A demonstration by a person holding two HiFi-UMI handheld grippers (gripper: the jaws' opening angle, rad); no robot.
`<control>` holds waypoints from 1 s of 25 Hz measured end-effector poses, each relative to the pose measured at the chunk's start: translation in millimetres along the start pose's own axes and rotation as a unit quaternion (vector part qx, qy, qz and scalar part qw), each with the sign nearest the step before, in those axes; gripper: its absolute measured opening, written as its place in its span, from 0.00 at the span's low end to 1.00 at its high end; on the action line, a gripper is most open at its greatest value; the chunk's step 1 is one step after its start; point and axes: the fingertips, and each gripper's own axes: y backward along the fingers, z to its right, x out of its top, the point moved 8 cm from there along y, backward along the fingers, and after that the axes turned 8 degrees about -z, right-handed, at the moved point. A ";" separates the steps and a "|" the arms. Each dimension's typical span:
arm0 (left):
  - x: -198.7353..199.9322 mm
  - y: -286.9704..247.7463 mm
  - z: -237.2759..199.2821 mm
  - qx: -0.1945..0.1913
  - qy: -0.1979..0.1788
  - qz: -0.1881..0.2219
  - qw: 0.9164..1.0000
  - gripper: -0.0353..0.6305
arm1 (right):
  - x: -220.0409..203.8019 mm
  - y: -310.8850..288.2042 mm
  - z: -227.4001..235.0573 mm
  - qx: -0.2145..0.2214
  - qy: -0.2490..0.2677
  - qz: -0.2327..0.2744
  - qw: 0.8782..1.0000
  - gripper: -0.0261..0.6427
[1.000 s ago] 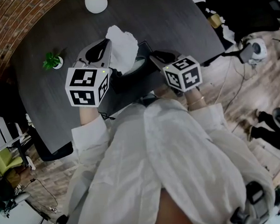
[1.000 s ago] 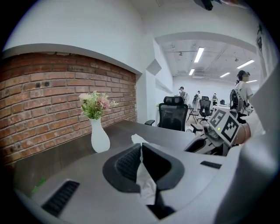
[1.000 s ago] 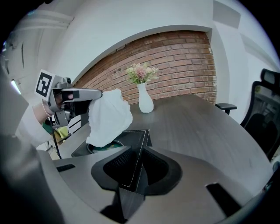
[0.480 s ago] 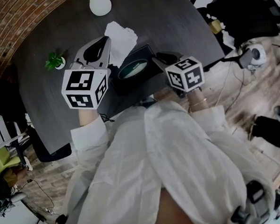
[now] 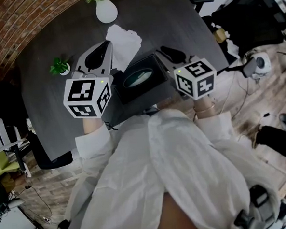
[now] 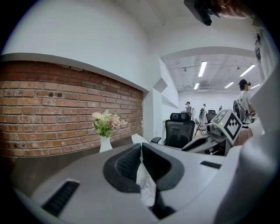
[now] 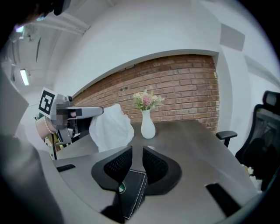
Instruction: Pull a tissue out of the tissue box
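Tissue (image 5: 124, 42) now risen clear of tissue box (image 5: 141, 79); dark table (image 5: 176, 22), brick wall (image 5: 12, 27).

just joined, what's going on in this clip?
A person with a handheld tool in each hand is pulling a tissue from a black tissue box on a dark table. The left tool is shut on the white tissue, which appears clear of the box. The right tool hovers over the box's right edge, jaws apart, gripping nothing.
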 end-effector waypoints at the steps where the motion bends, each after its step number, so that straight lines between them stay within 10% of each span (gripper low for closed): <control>1: 1.9 1.4 -1.0 0.004 0.002 0.006 1.000 0.07 | 5.8 1.8 -0.7 0.003 0.004 0.007 1.000 0.15; 25: 24.4 28.0 -4.9 0.014 0.032 0.125 0.992 0.07 | 82.6 27.4 -35.4 0.078 0.045 0.157 0.984 0.05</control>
